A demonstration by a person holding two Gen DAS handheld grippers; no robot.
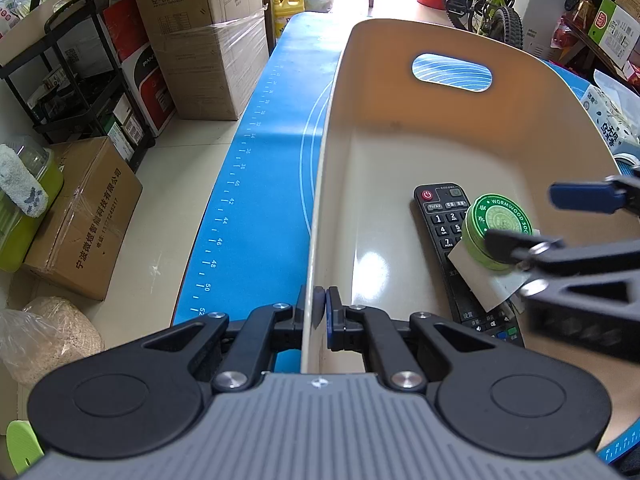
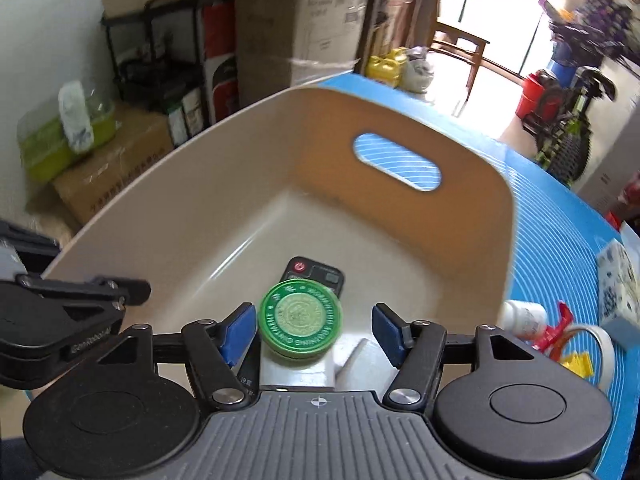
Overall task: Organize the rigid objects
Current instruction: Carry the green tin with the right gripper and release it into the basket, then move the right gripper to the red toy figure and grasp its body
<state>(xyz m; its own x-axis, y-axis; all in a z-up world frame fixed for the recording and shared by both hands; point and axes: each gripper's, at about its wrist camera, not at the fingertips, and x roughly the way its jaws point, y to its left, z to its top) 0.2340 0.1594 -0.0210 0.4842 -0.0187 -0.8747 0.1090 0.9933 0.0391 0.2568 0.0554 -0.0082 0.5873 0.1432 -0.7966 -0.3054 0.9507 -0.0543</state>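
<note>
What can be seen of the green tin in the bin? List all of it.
The green tin is a low round can, metal by its look, with a dark green lid printed with a pale ring of lettering and a central seal, over a lighter green side wall. Its lid is on, facing up, slightly tilted. It sits inside the beige bin, resting on a white box and overlapping the black remote. It lies between the open right gripper's blue pads; whether the left pad touches it is unclear.

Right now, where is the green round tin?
The green round tin is inside the beige bin, lying on the black remote and a grey box, between the open right gripper pads, not squeezed.
</note>
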